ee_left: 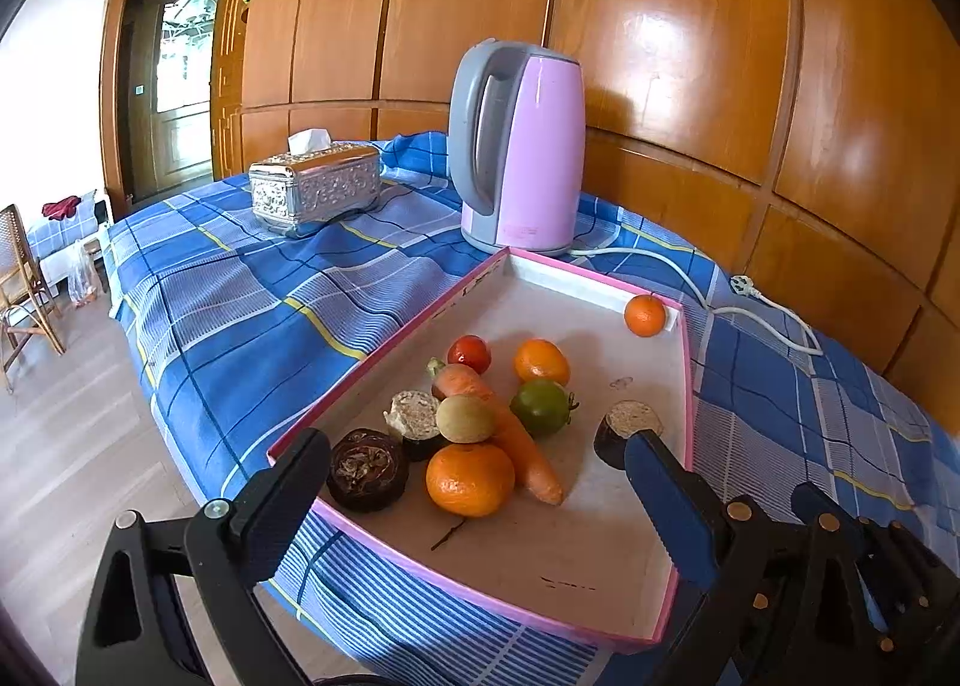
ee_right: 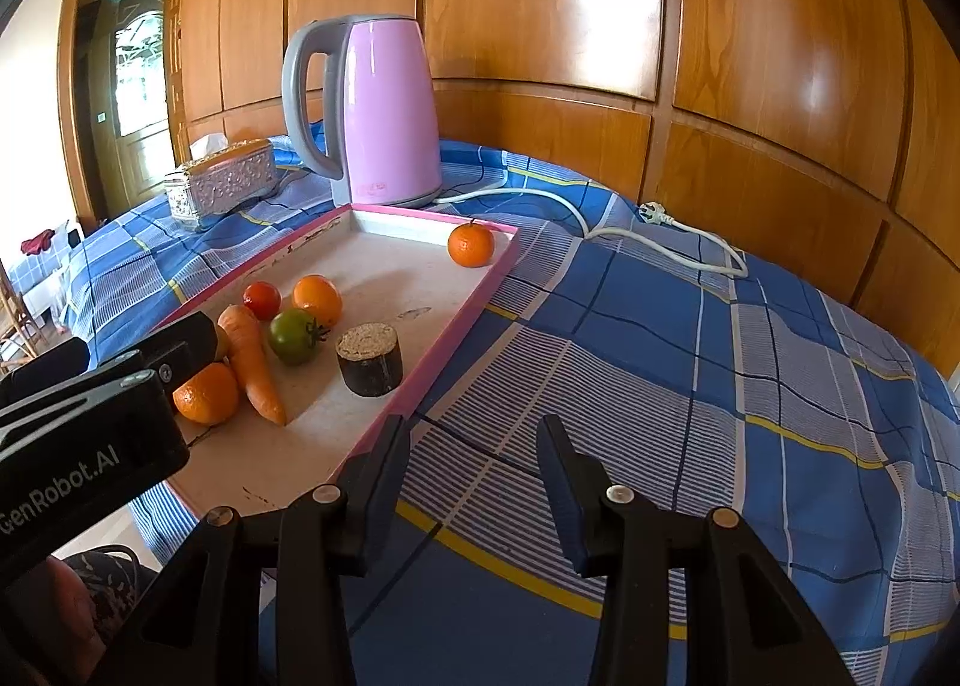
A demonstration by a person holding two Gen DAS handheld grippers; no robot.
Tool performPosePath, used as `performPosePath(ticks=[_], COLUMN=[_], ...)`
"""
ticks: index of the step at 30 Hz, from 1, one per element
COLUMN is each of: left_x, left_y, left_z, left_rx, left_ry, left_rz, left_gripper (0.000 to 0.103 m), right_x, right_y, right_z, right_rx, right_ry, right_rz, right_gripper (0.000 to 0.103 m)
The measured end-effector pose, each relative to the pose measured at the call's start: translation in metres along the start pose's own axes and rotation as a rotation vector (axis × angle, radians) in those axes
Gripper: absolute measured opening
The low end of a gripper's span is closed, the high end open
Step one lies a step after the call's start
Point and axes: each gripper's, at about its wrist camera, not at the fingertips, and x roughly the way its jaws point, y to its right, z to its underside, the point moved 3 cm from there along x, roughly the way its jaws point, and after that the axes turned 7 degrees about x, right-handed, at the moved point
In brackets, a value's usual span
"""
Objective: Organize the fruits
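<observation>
Blue plaid cloth (ee_right: pixel 660 386) w/ pink-rimmed tray (ee_left: pixel 384 350) on it. One orange (ee_left: pixel 645 315) sits alone in tray's far corner; rest of the produce is bunched near you, carrot (ee_left: pixel 504 428) mixed in. Looks barely started. Your left gripper (ee_left: pixel 474 476) is apart over the pile, right gripper (ee_right: pixel 474 476) apart, empty, over cloth.

Pink kettle (ee_left: pixel 519 149), silver tissue box (ee_left: pixel 315 186), seemingly metal

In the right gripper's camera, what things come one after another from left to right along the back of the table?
Silver tissue box → pink kettle → lone orange in the tray corner → white plug.
</observation>
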Motion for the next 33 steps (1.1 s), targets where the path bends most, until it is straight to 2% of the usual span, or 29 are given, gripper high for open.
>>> performPosePath(ticks=[26,33], left_x=[-0.0028,-0.0024], left_y=[0.0026,0.0042], left_z=[-0.0021,-0.0049], left_rx=[-0.003,0.009], left_ry=[0.005,0.011], left_rz=[0.018,0.029], left_gripper=[0.099,0.103], right_x=[-0.003,-0.0017], right_y=[-0.0015,-0.0031], right_z=[-0.0004,0.0004], right_rx=[-0.007,-0.021], right_ry=[0.012,0.011], right_rz=[-0.002,0.003], right_gripper=[0.045,0.045])
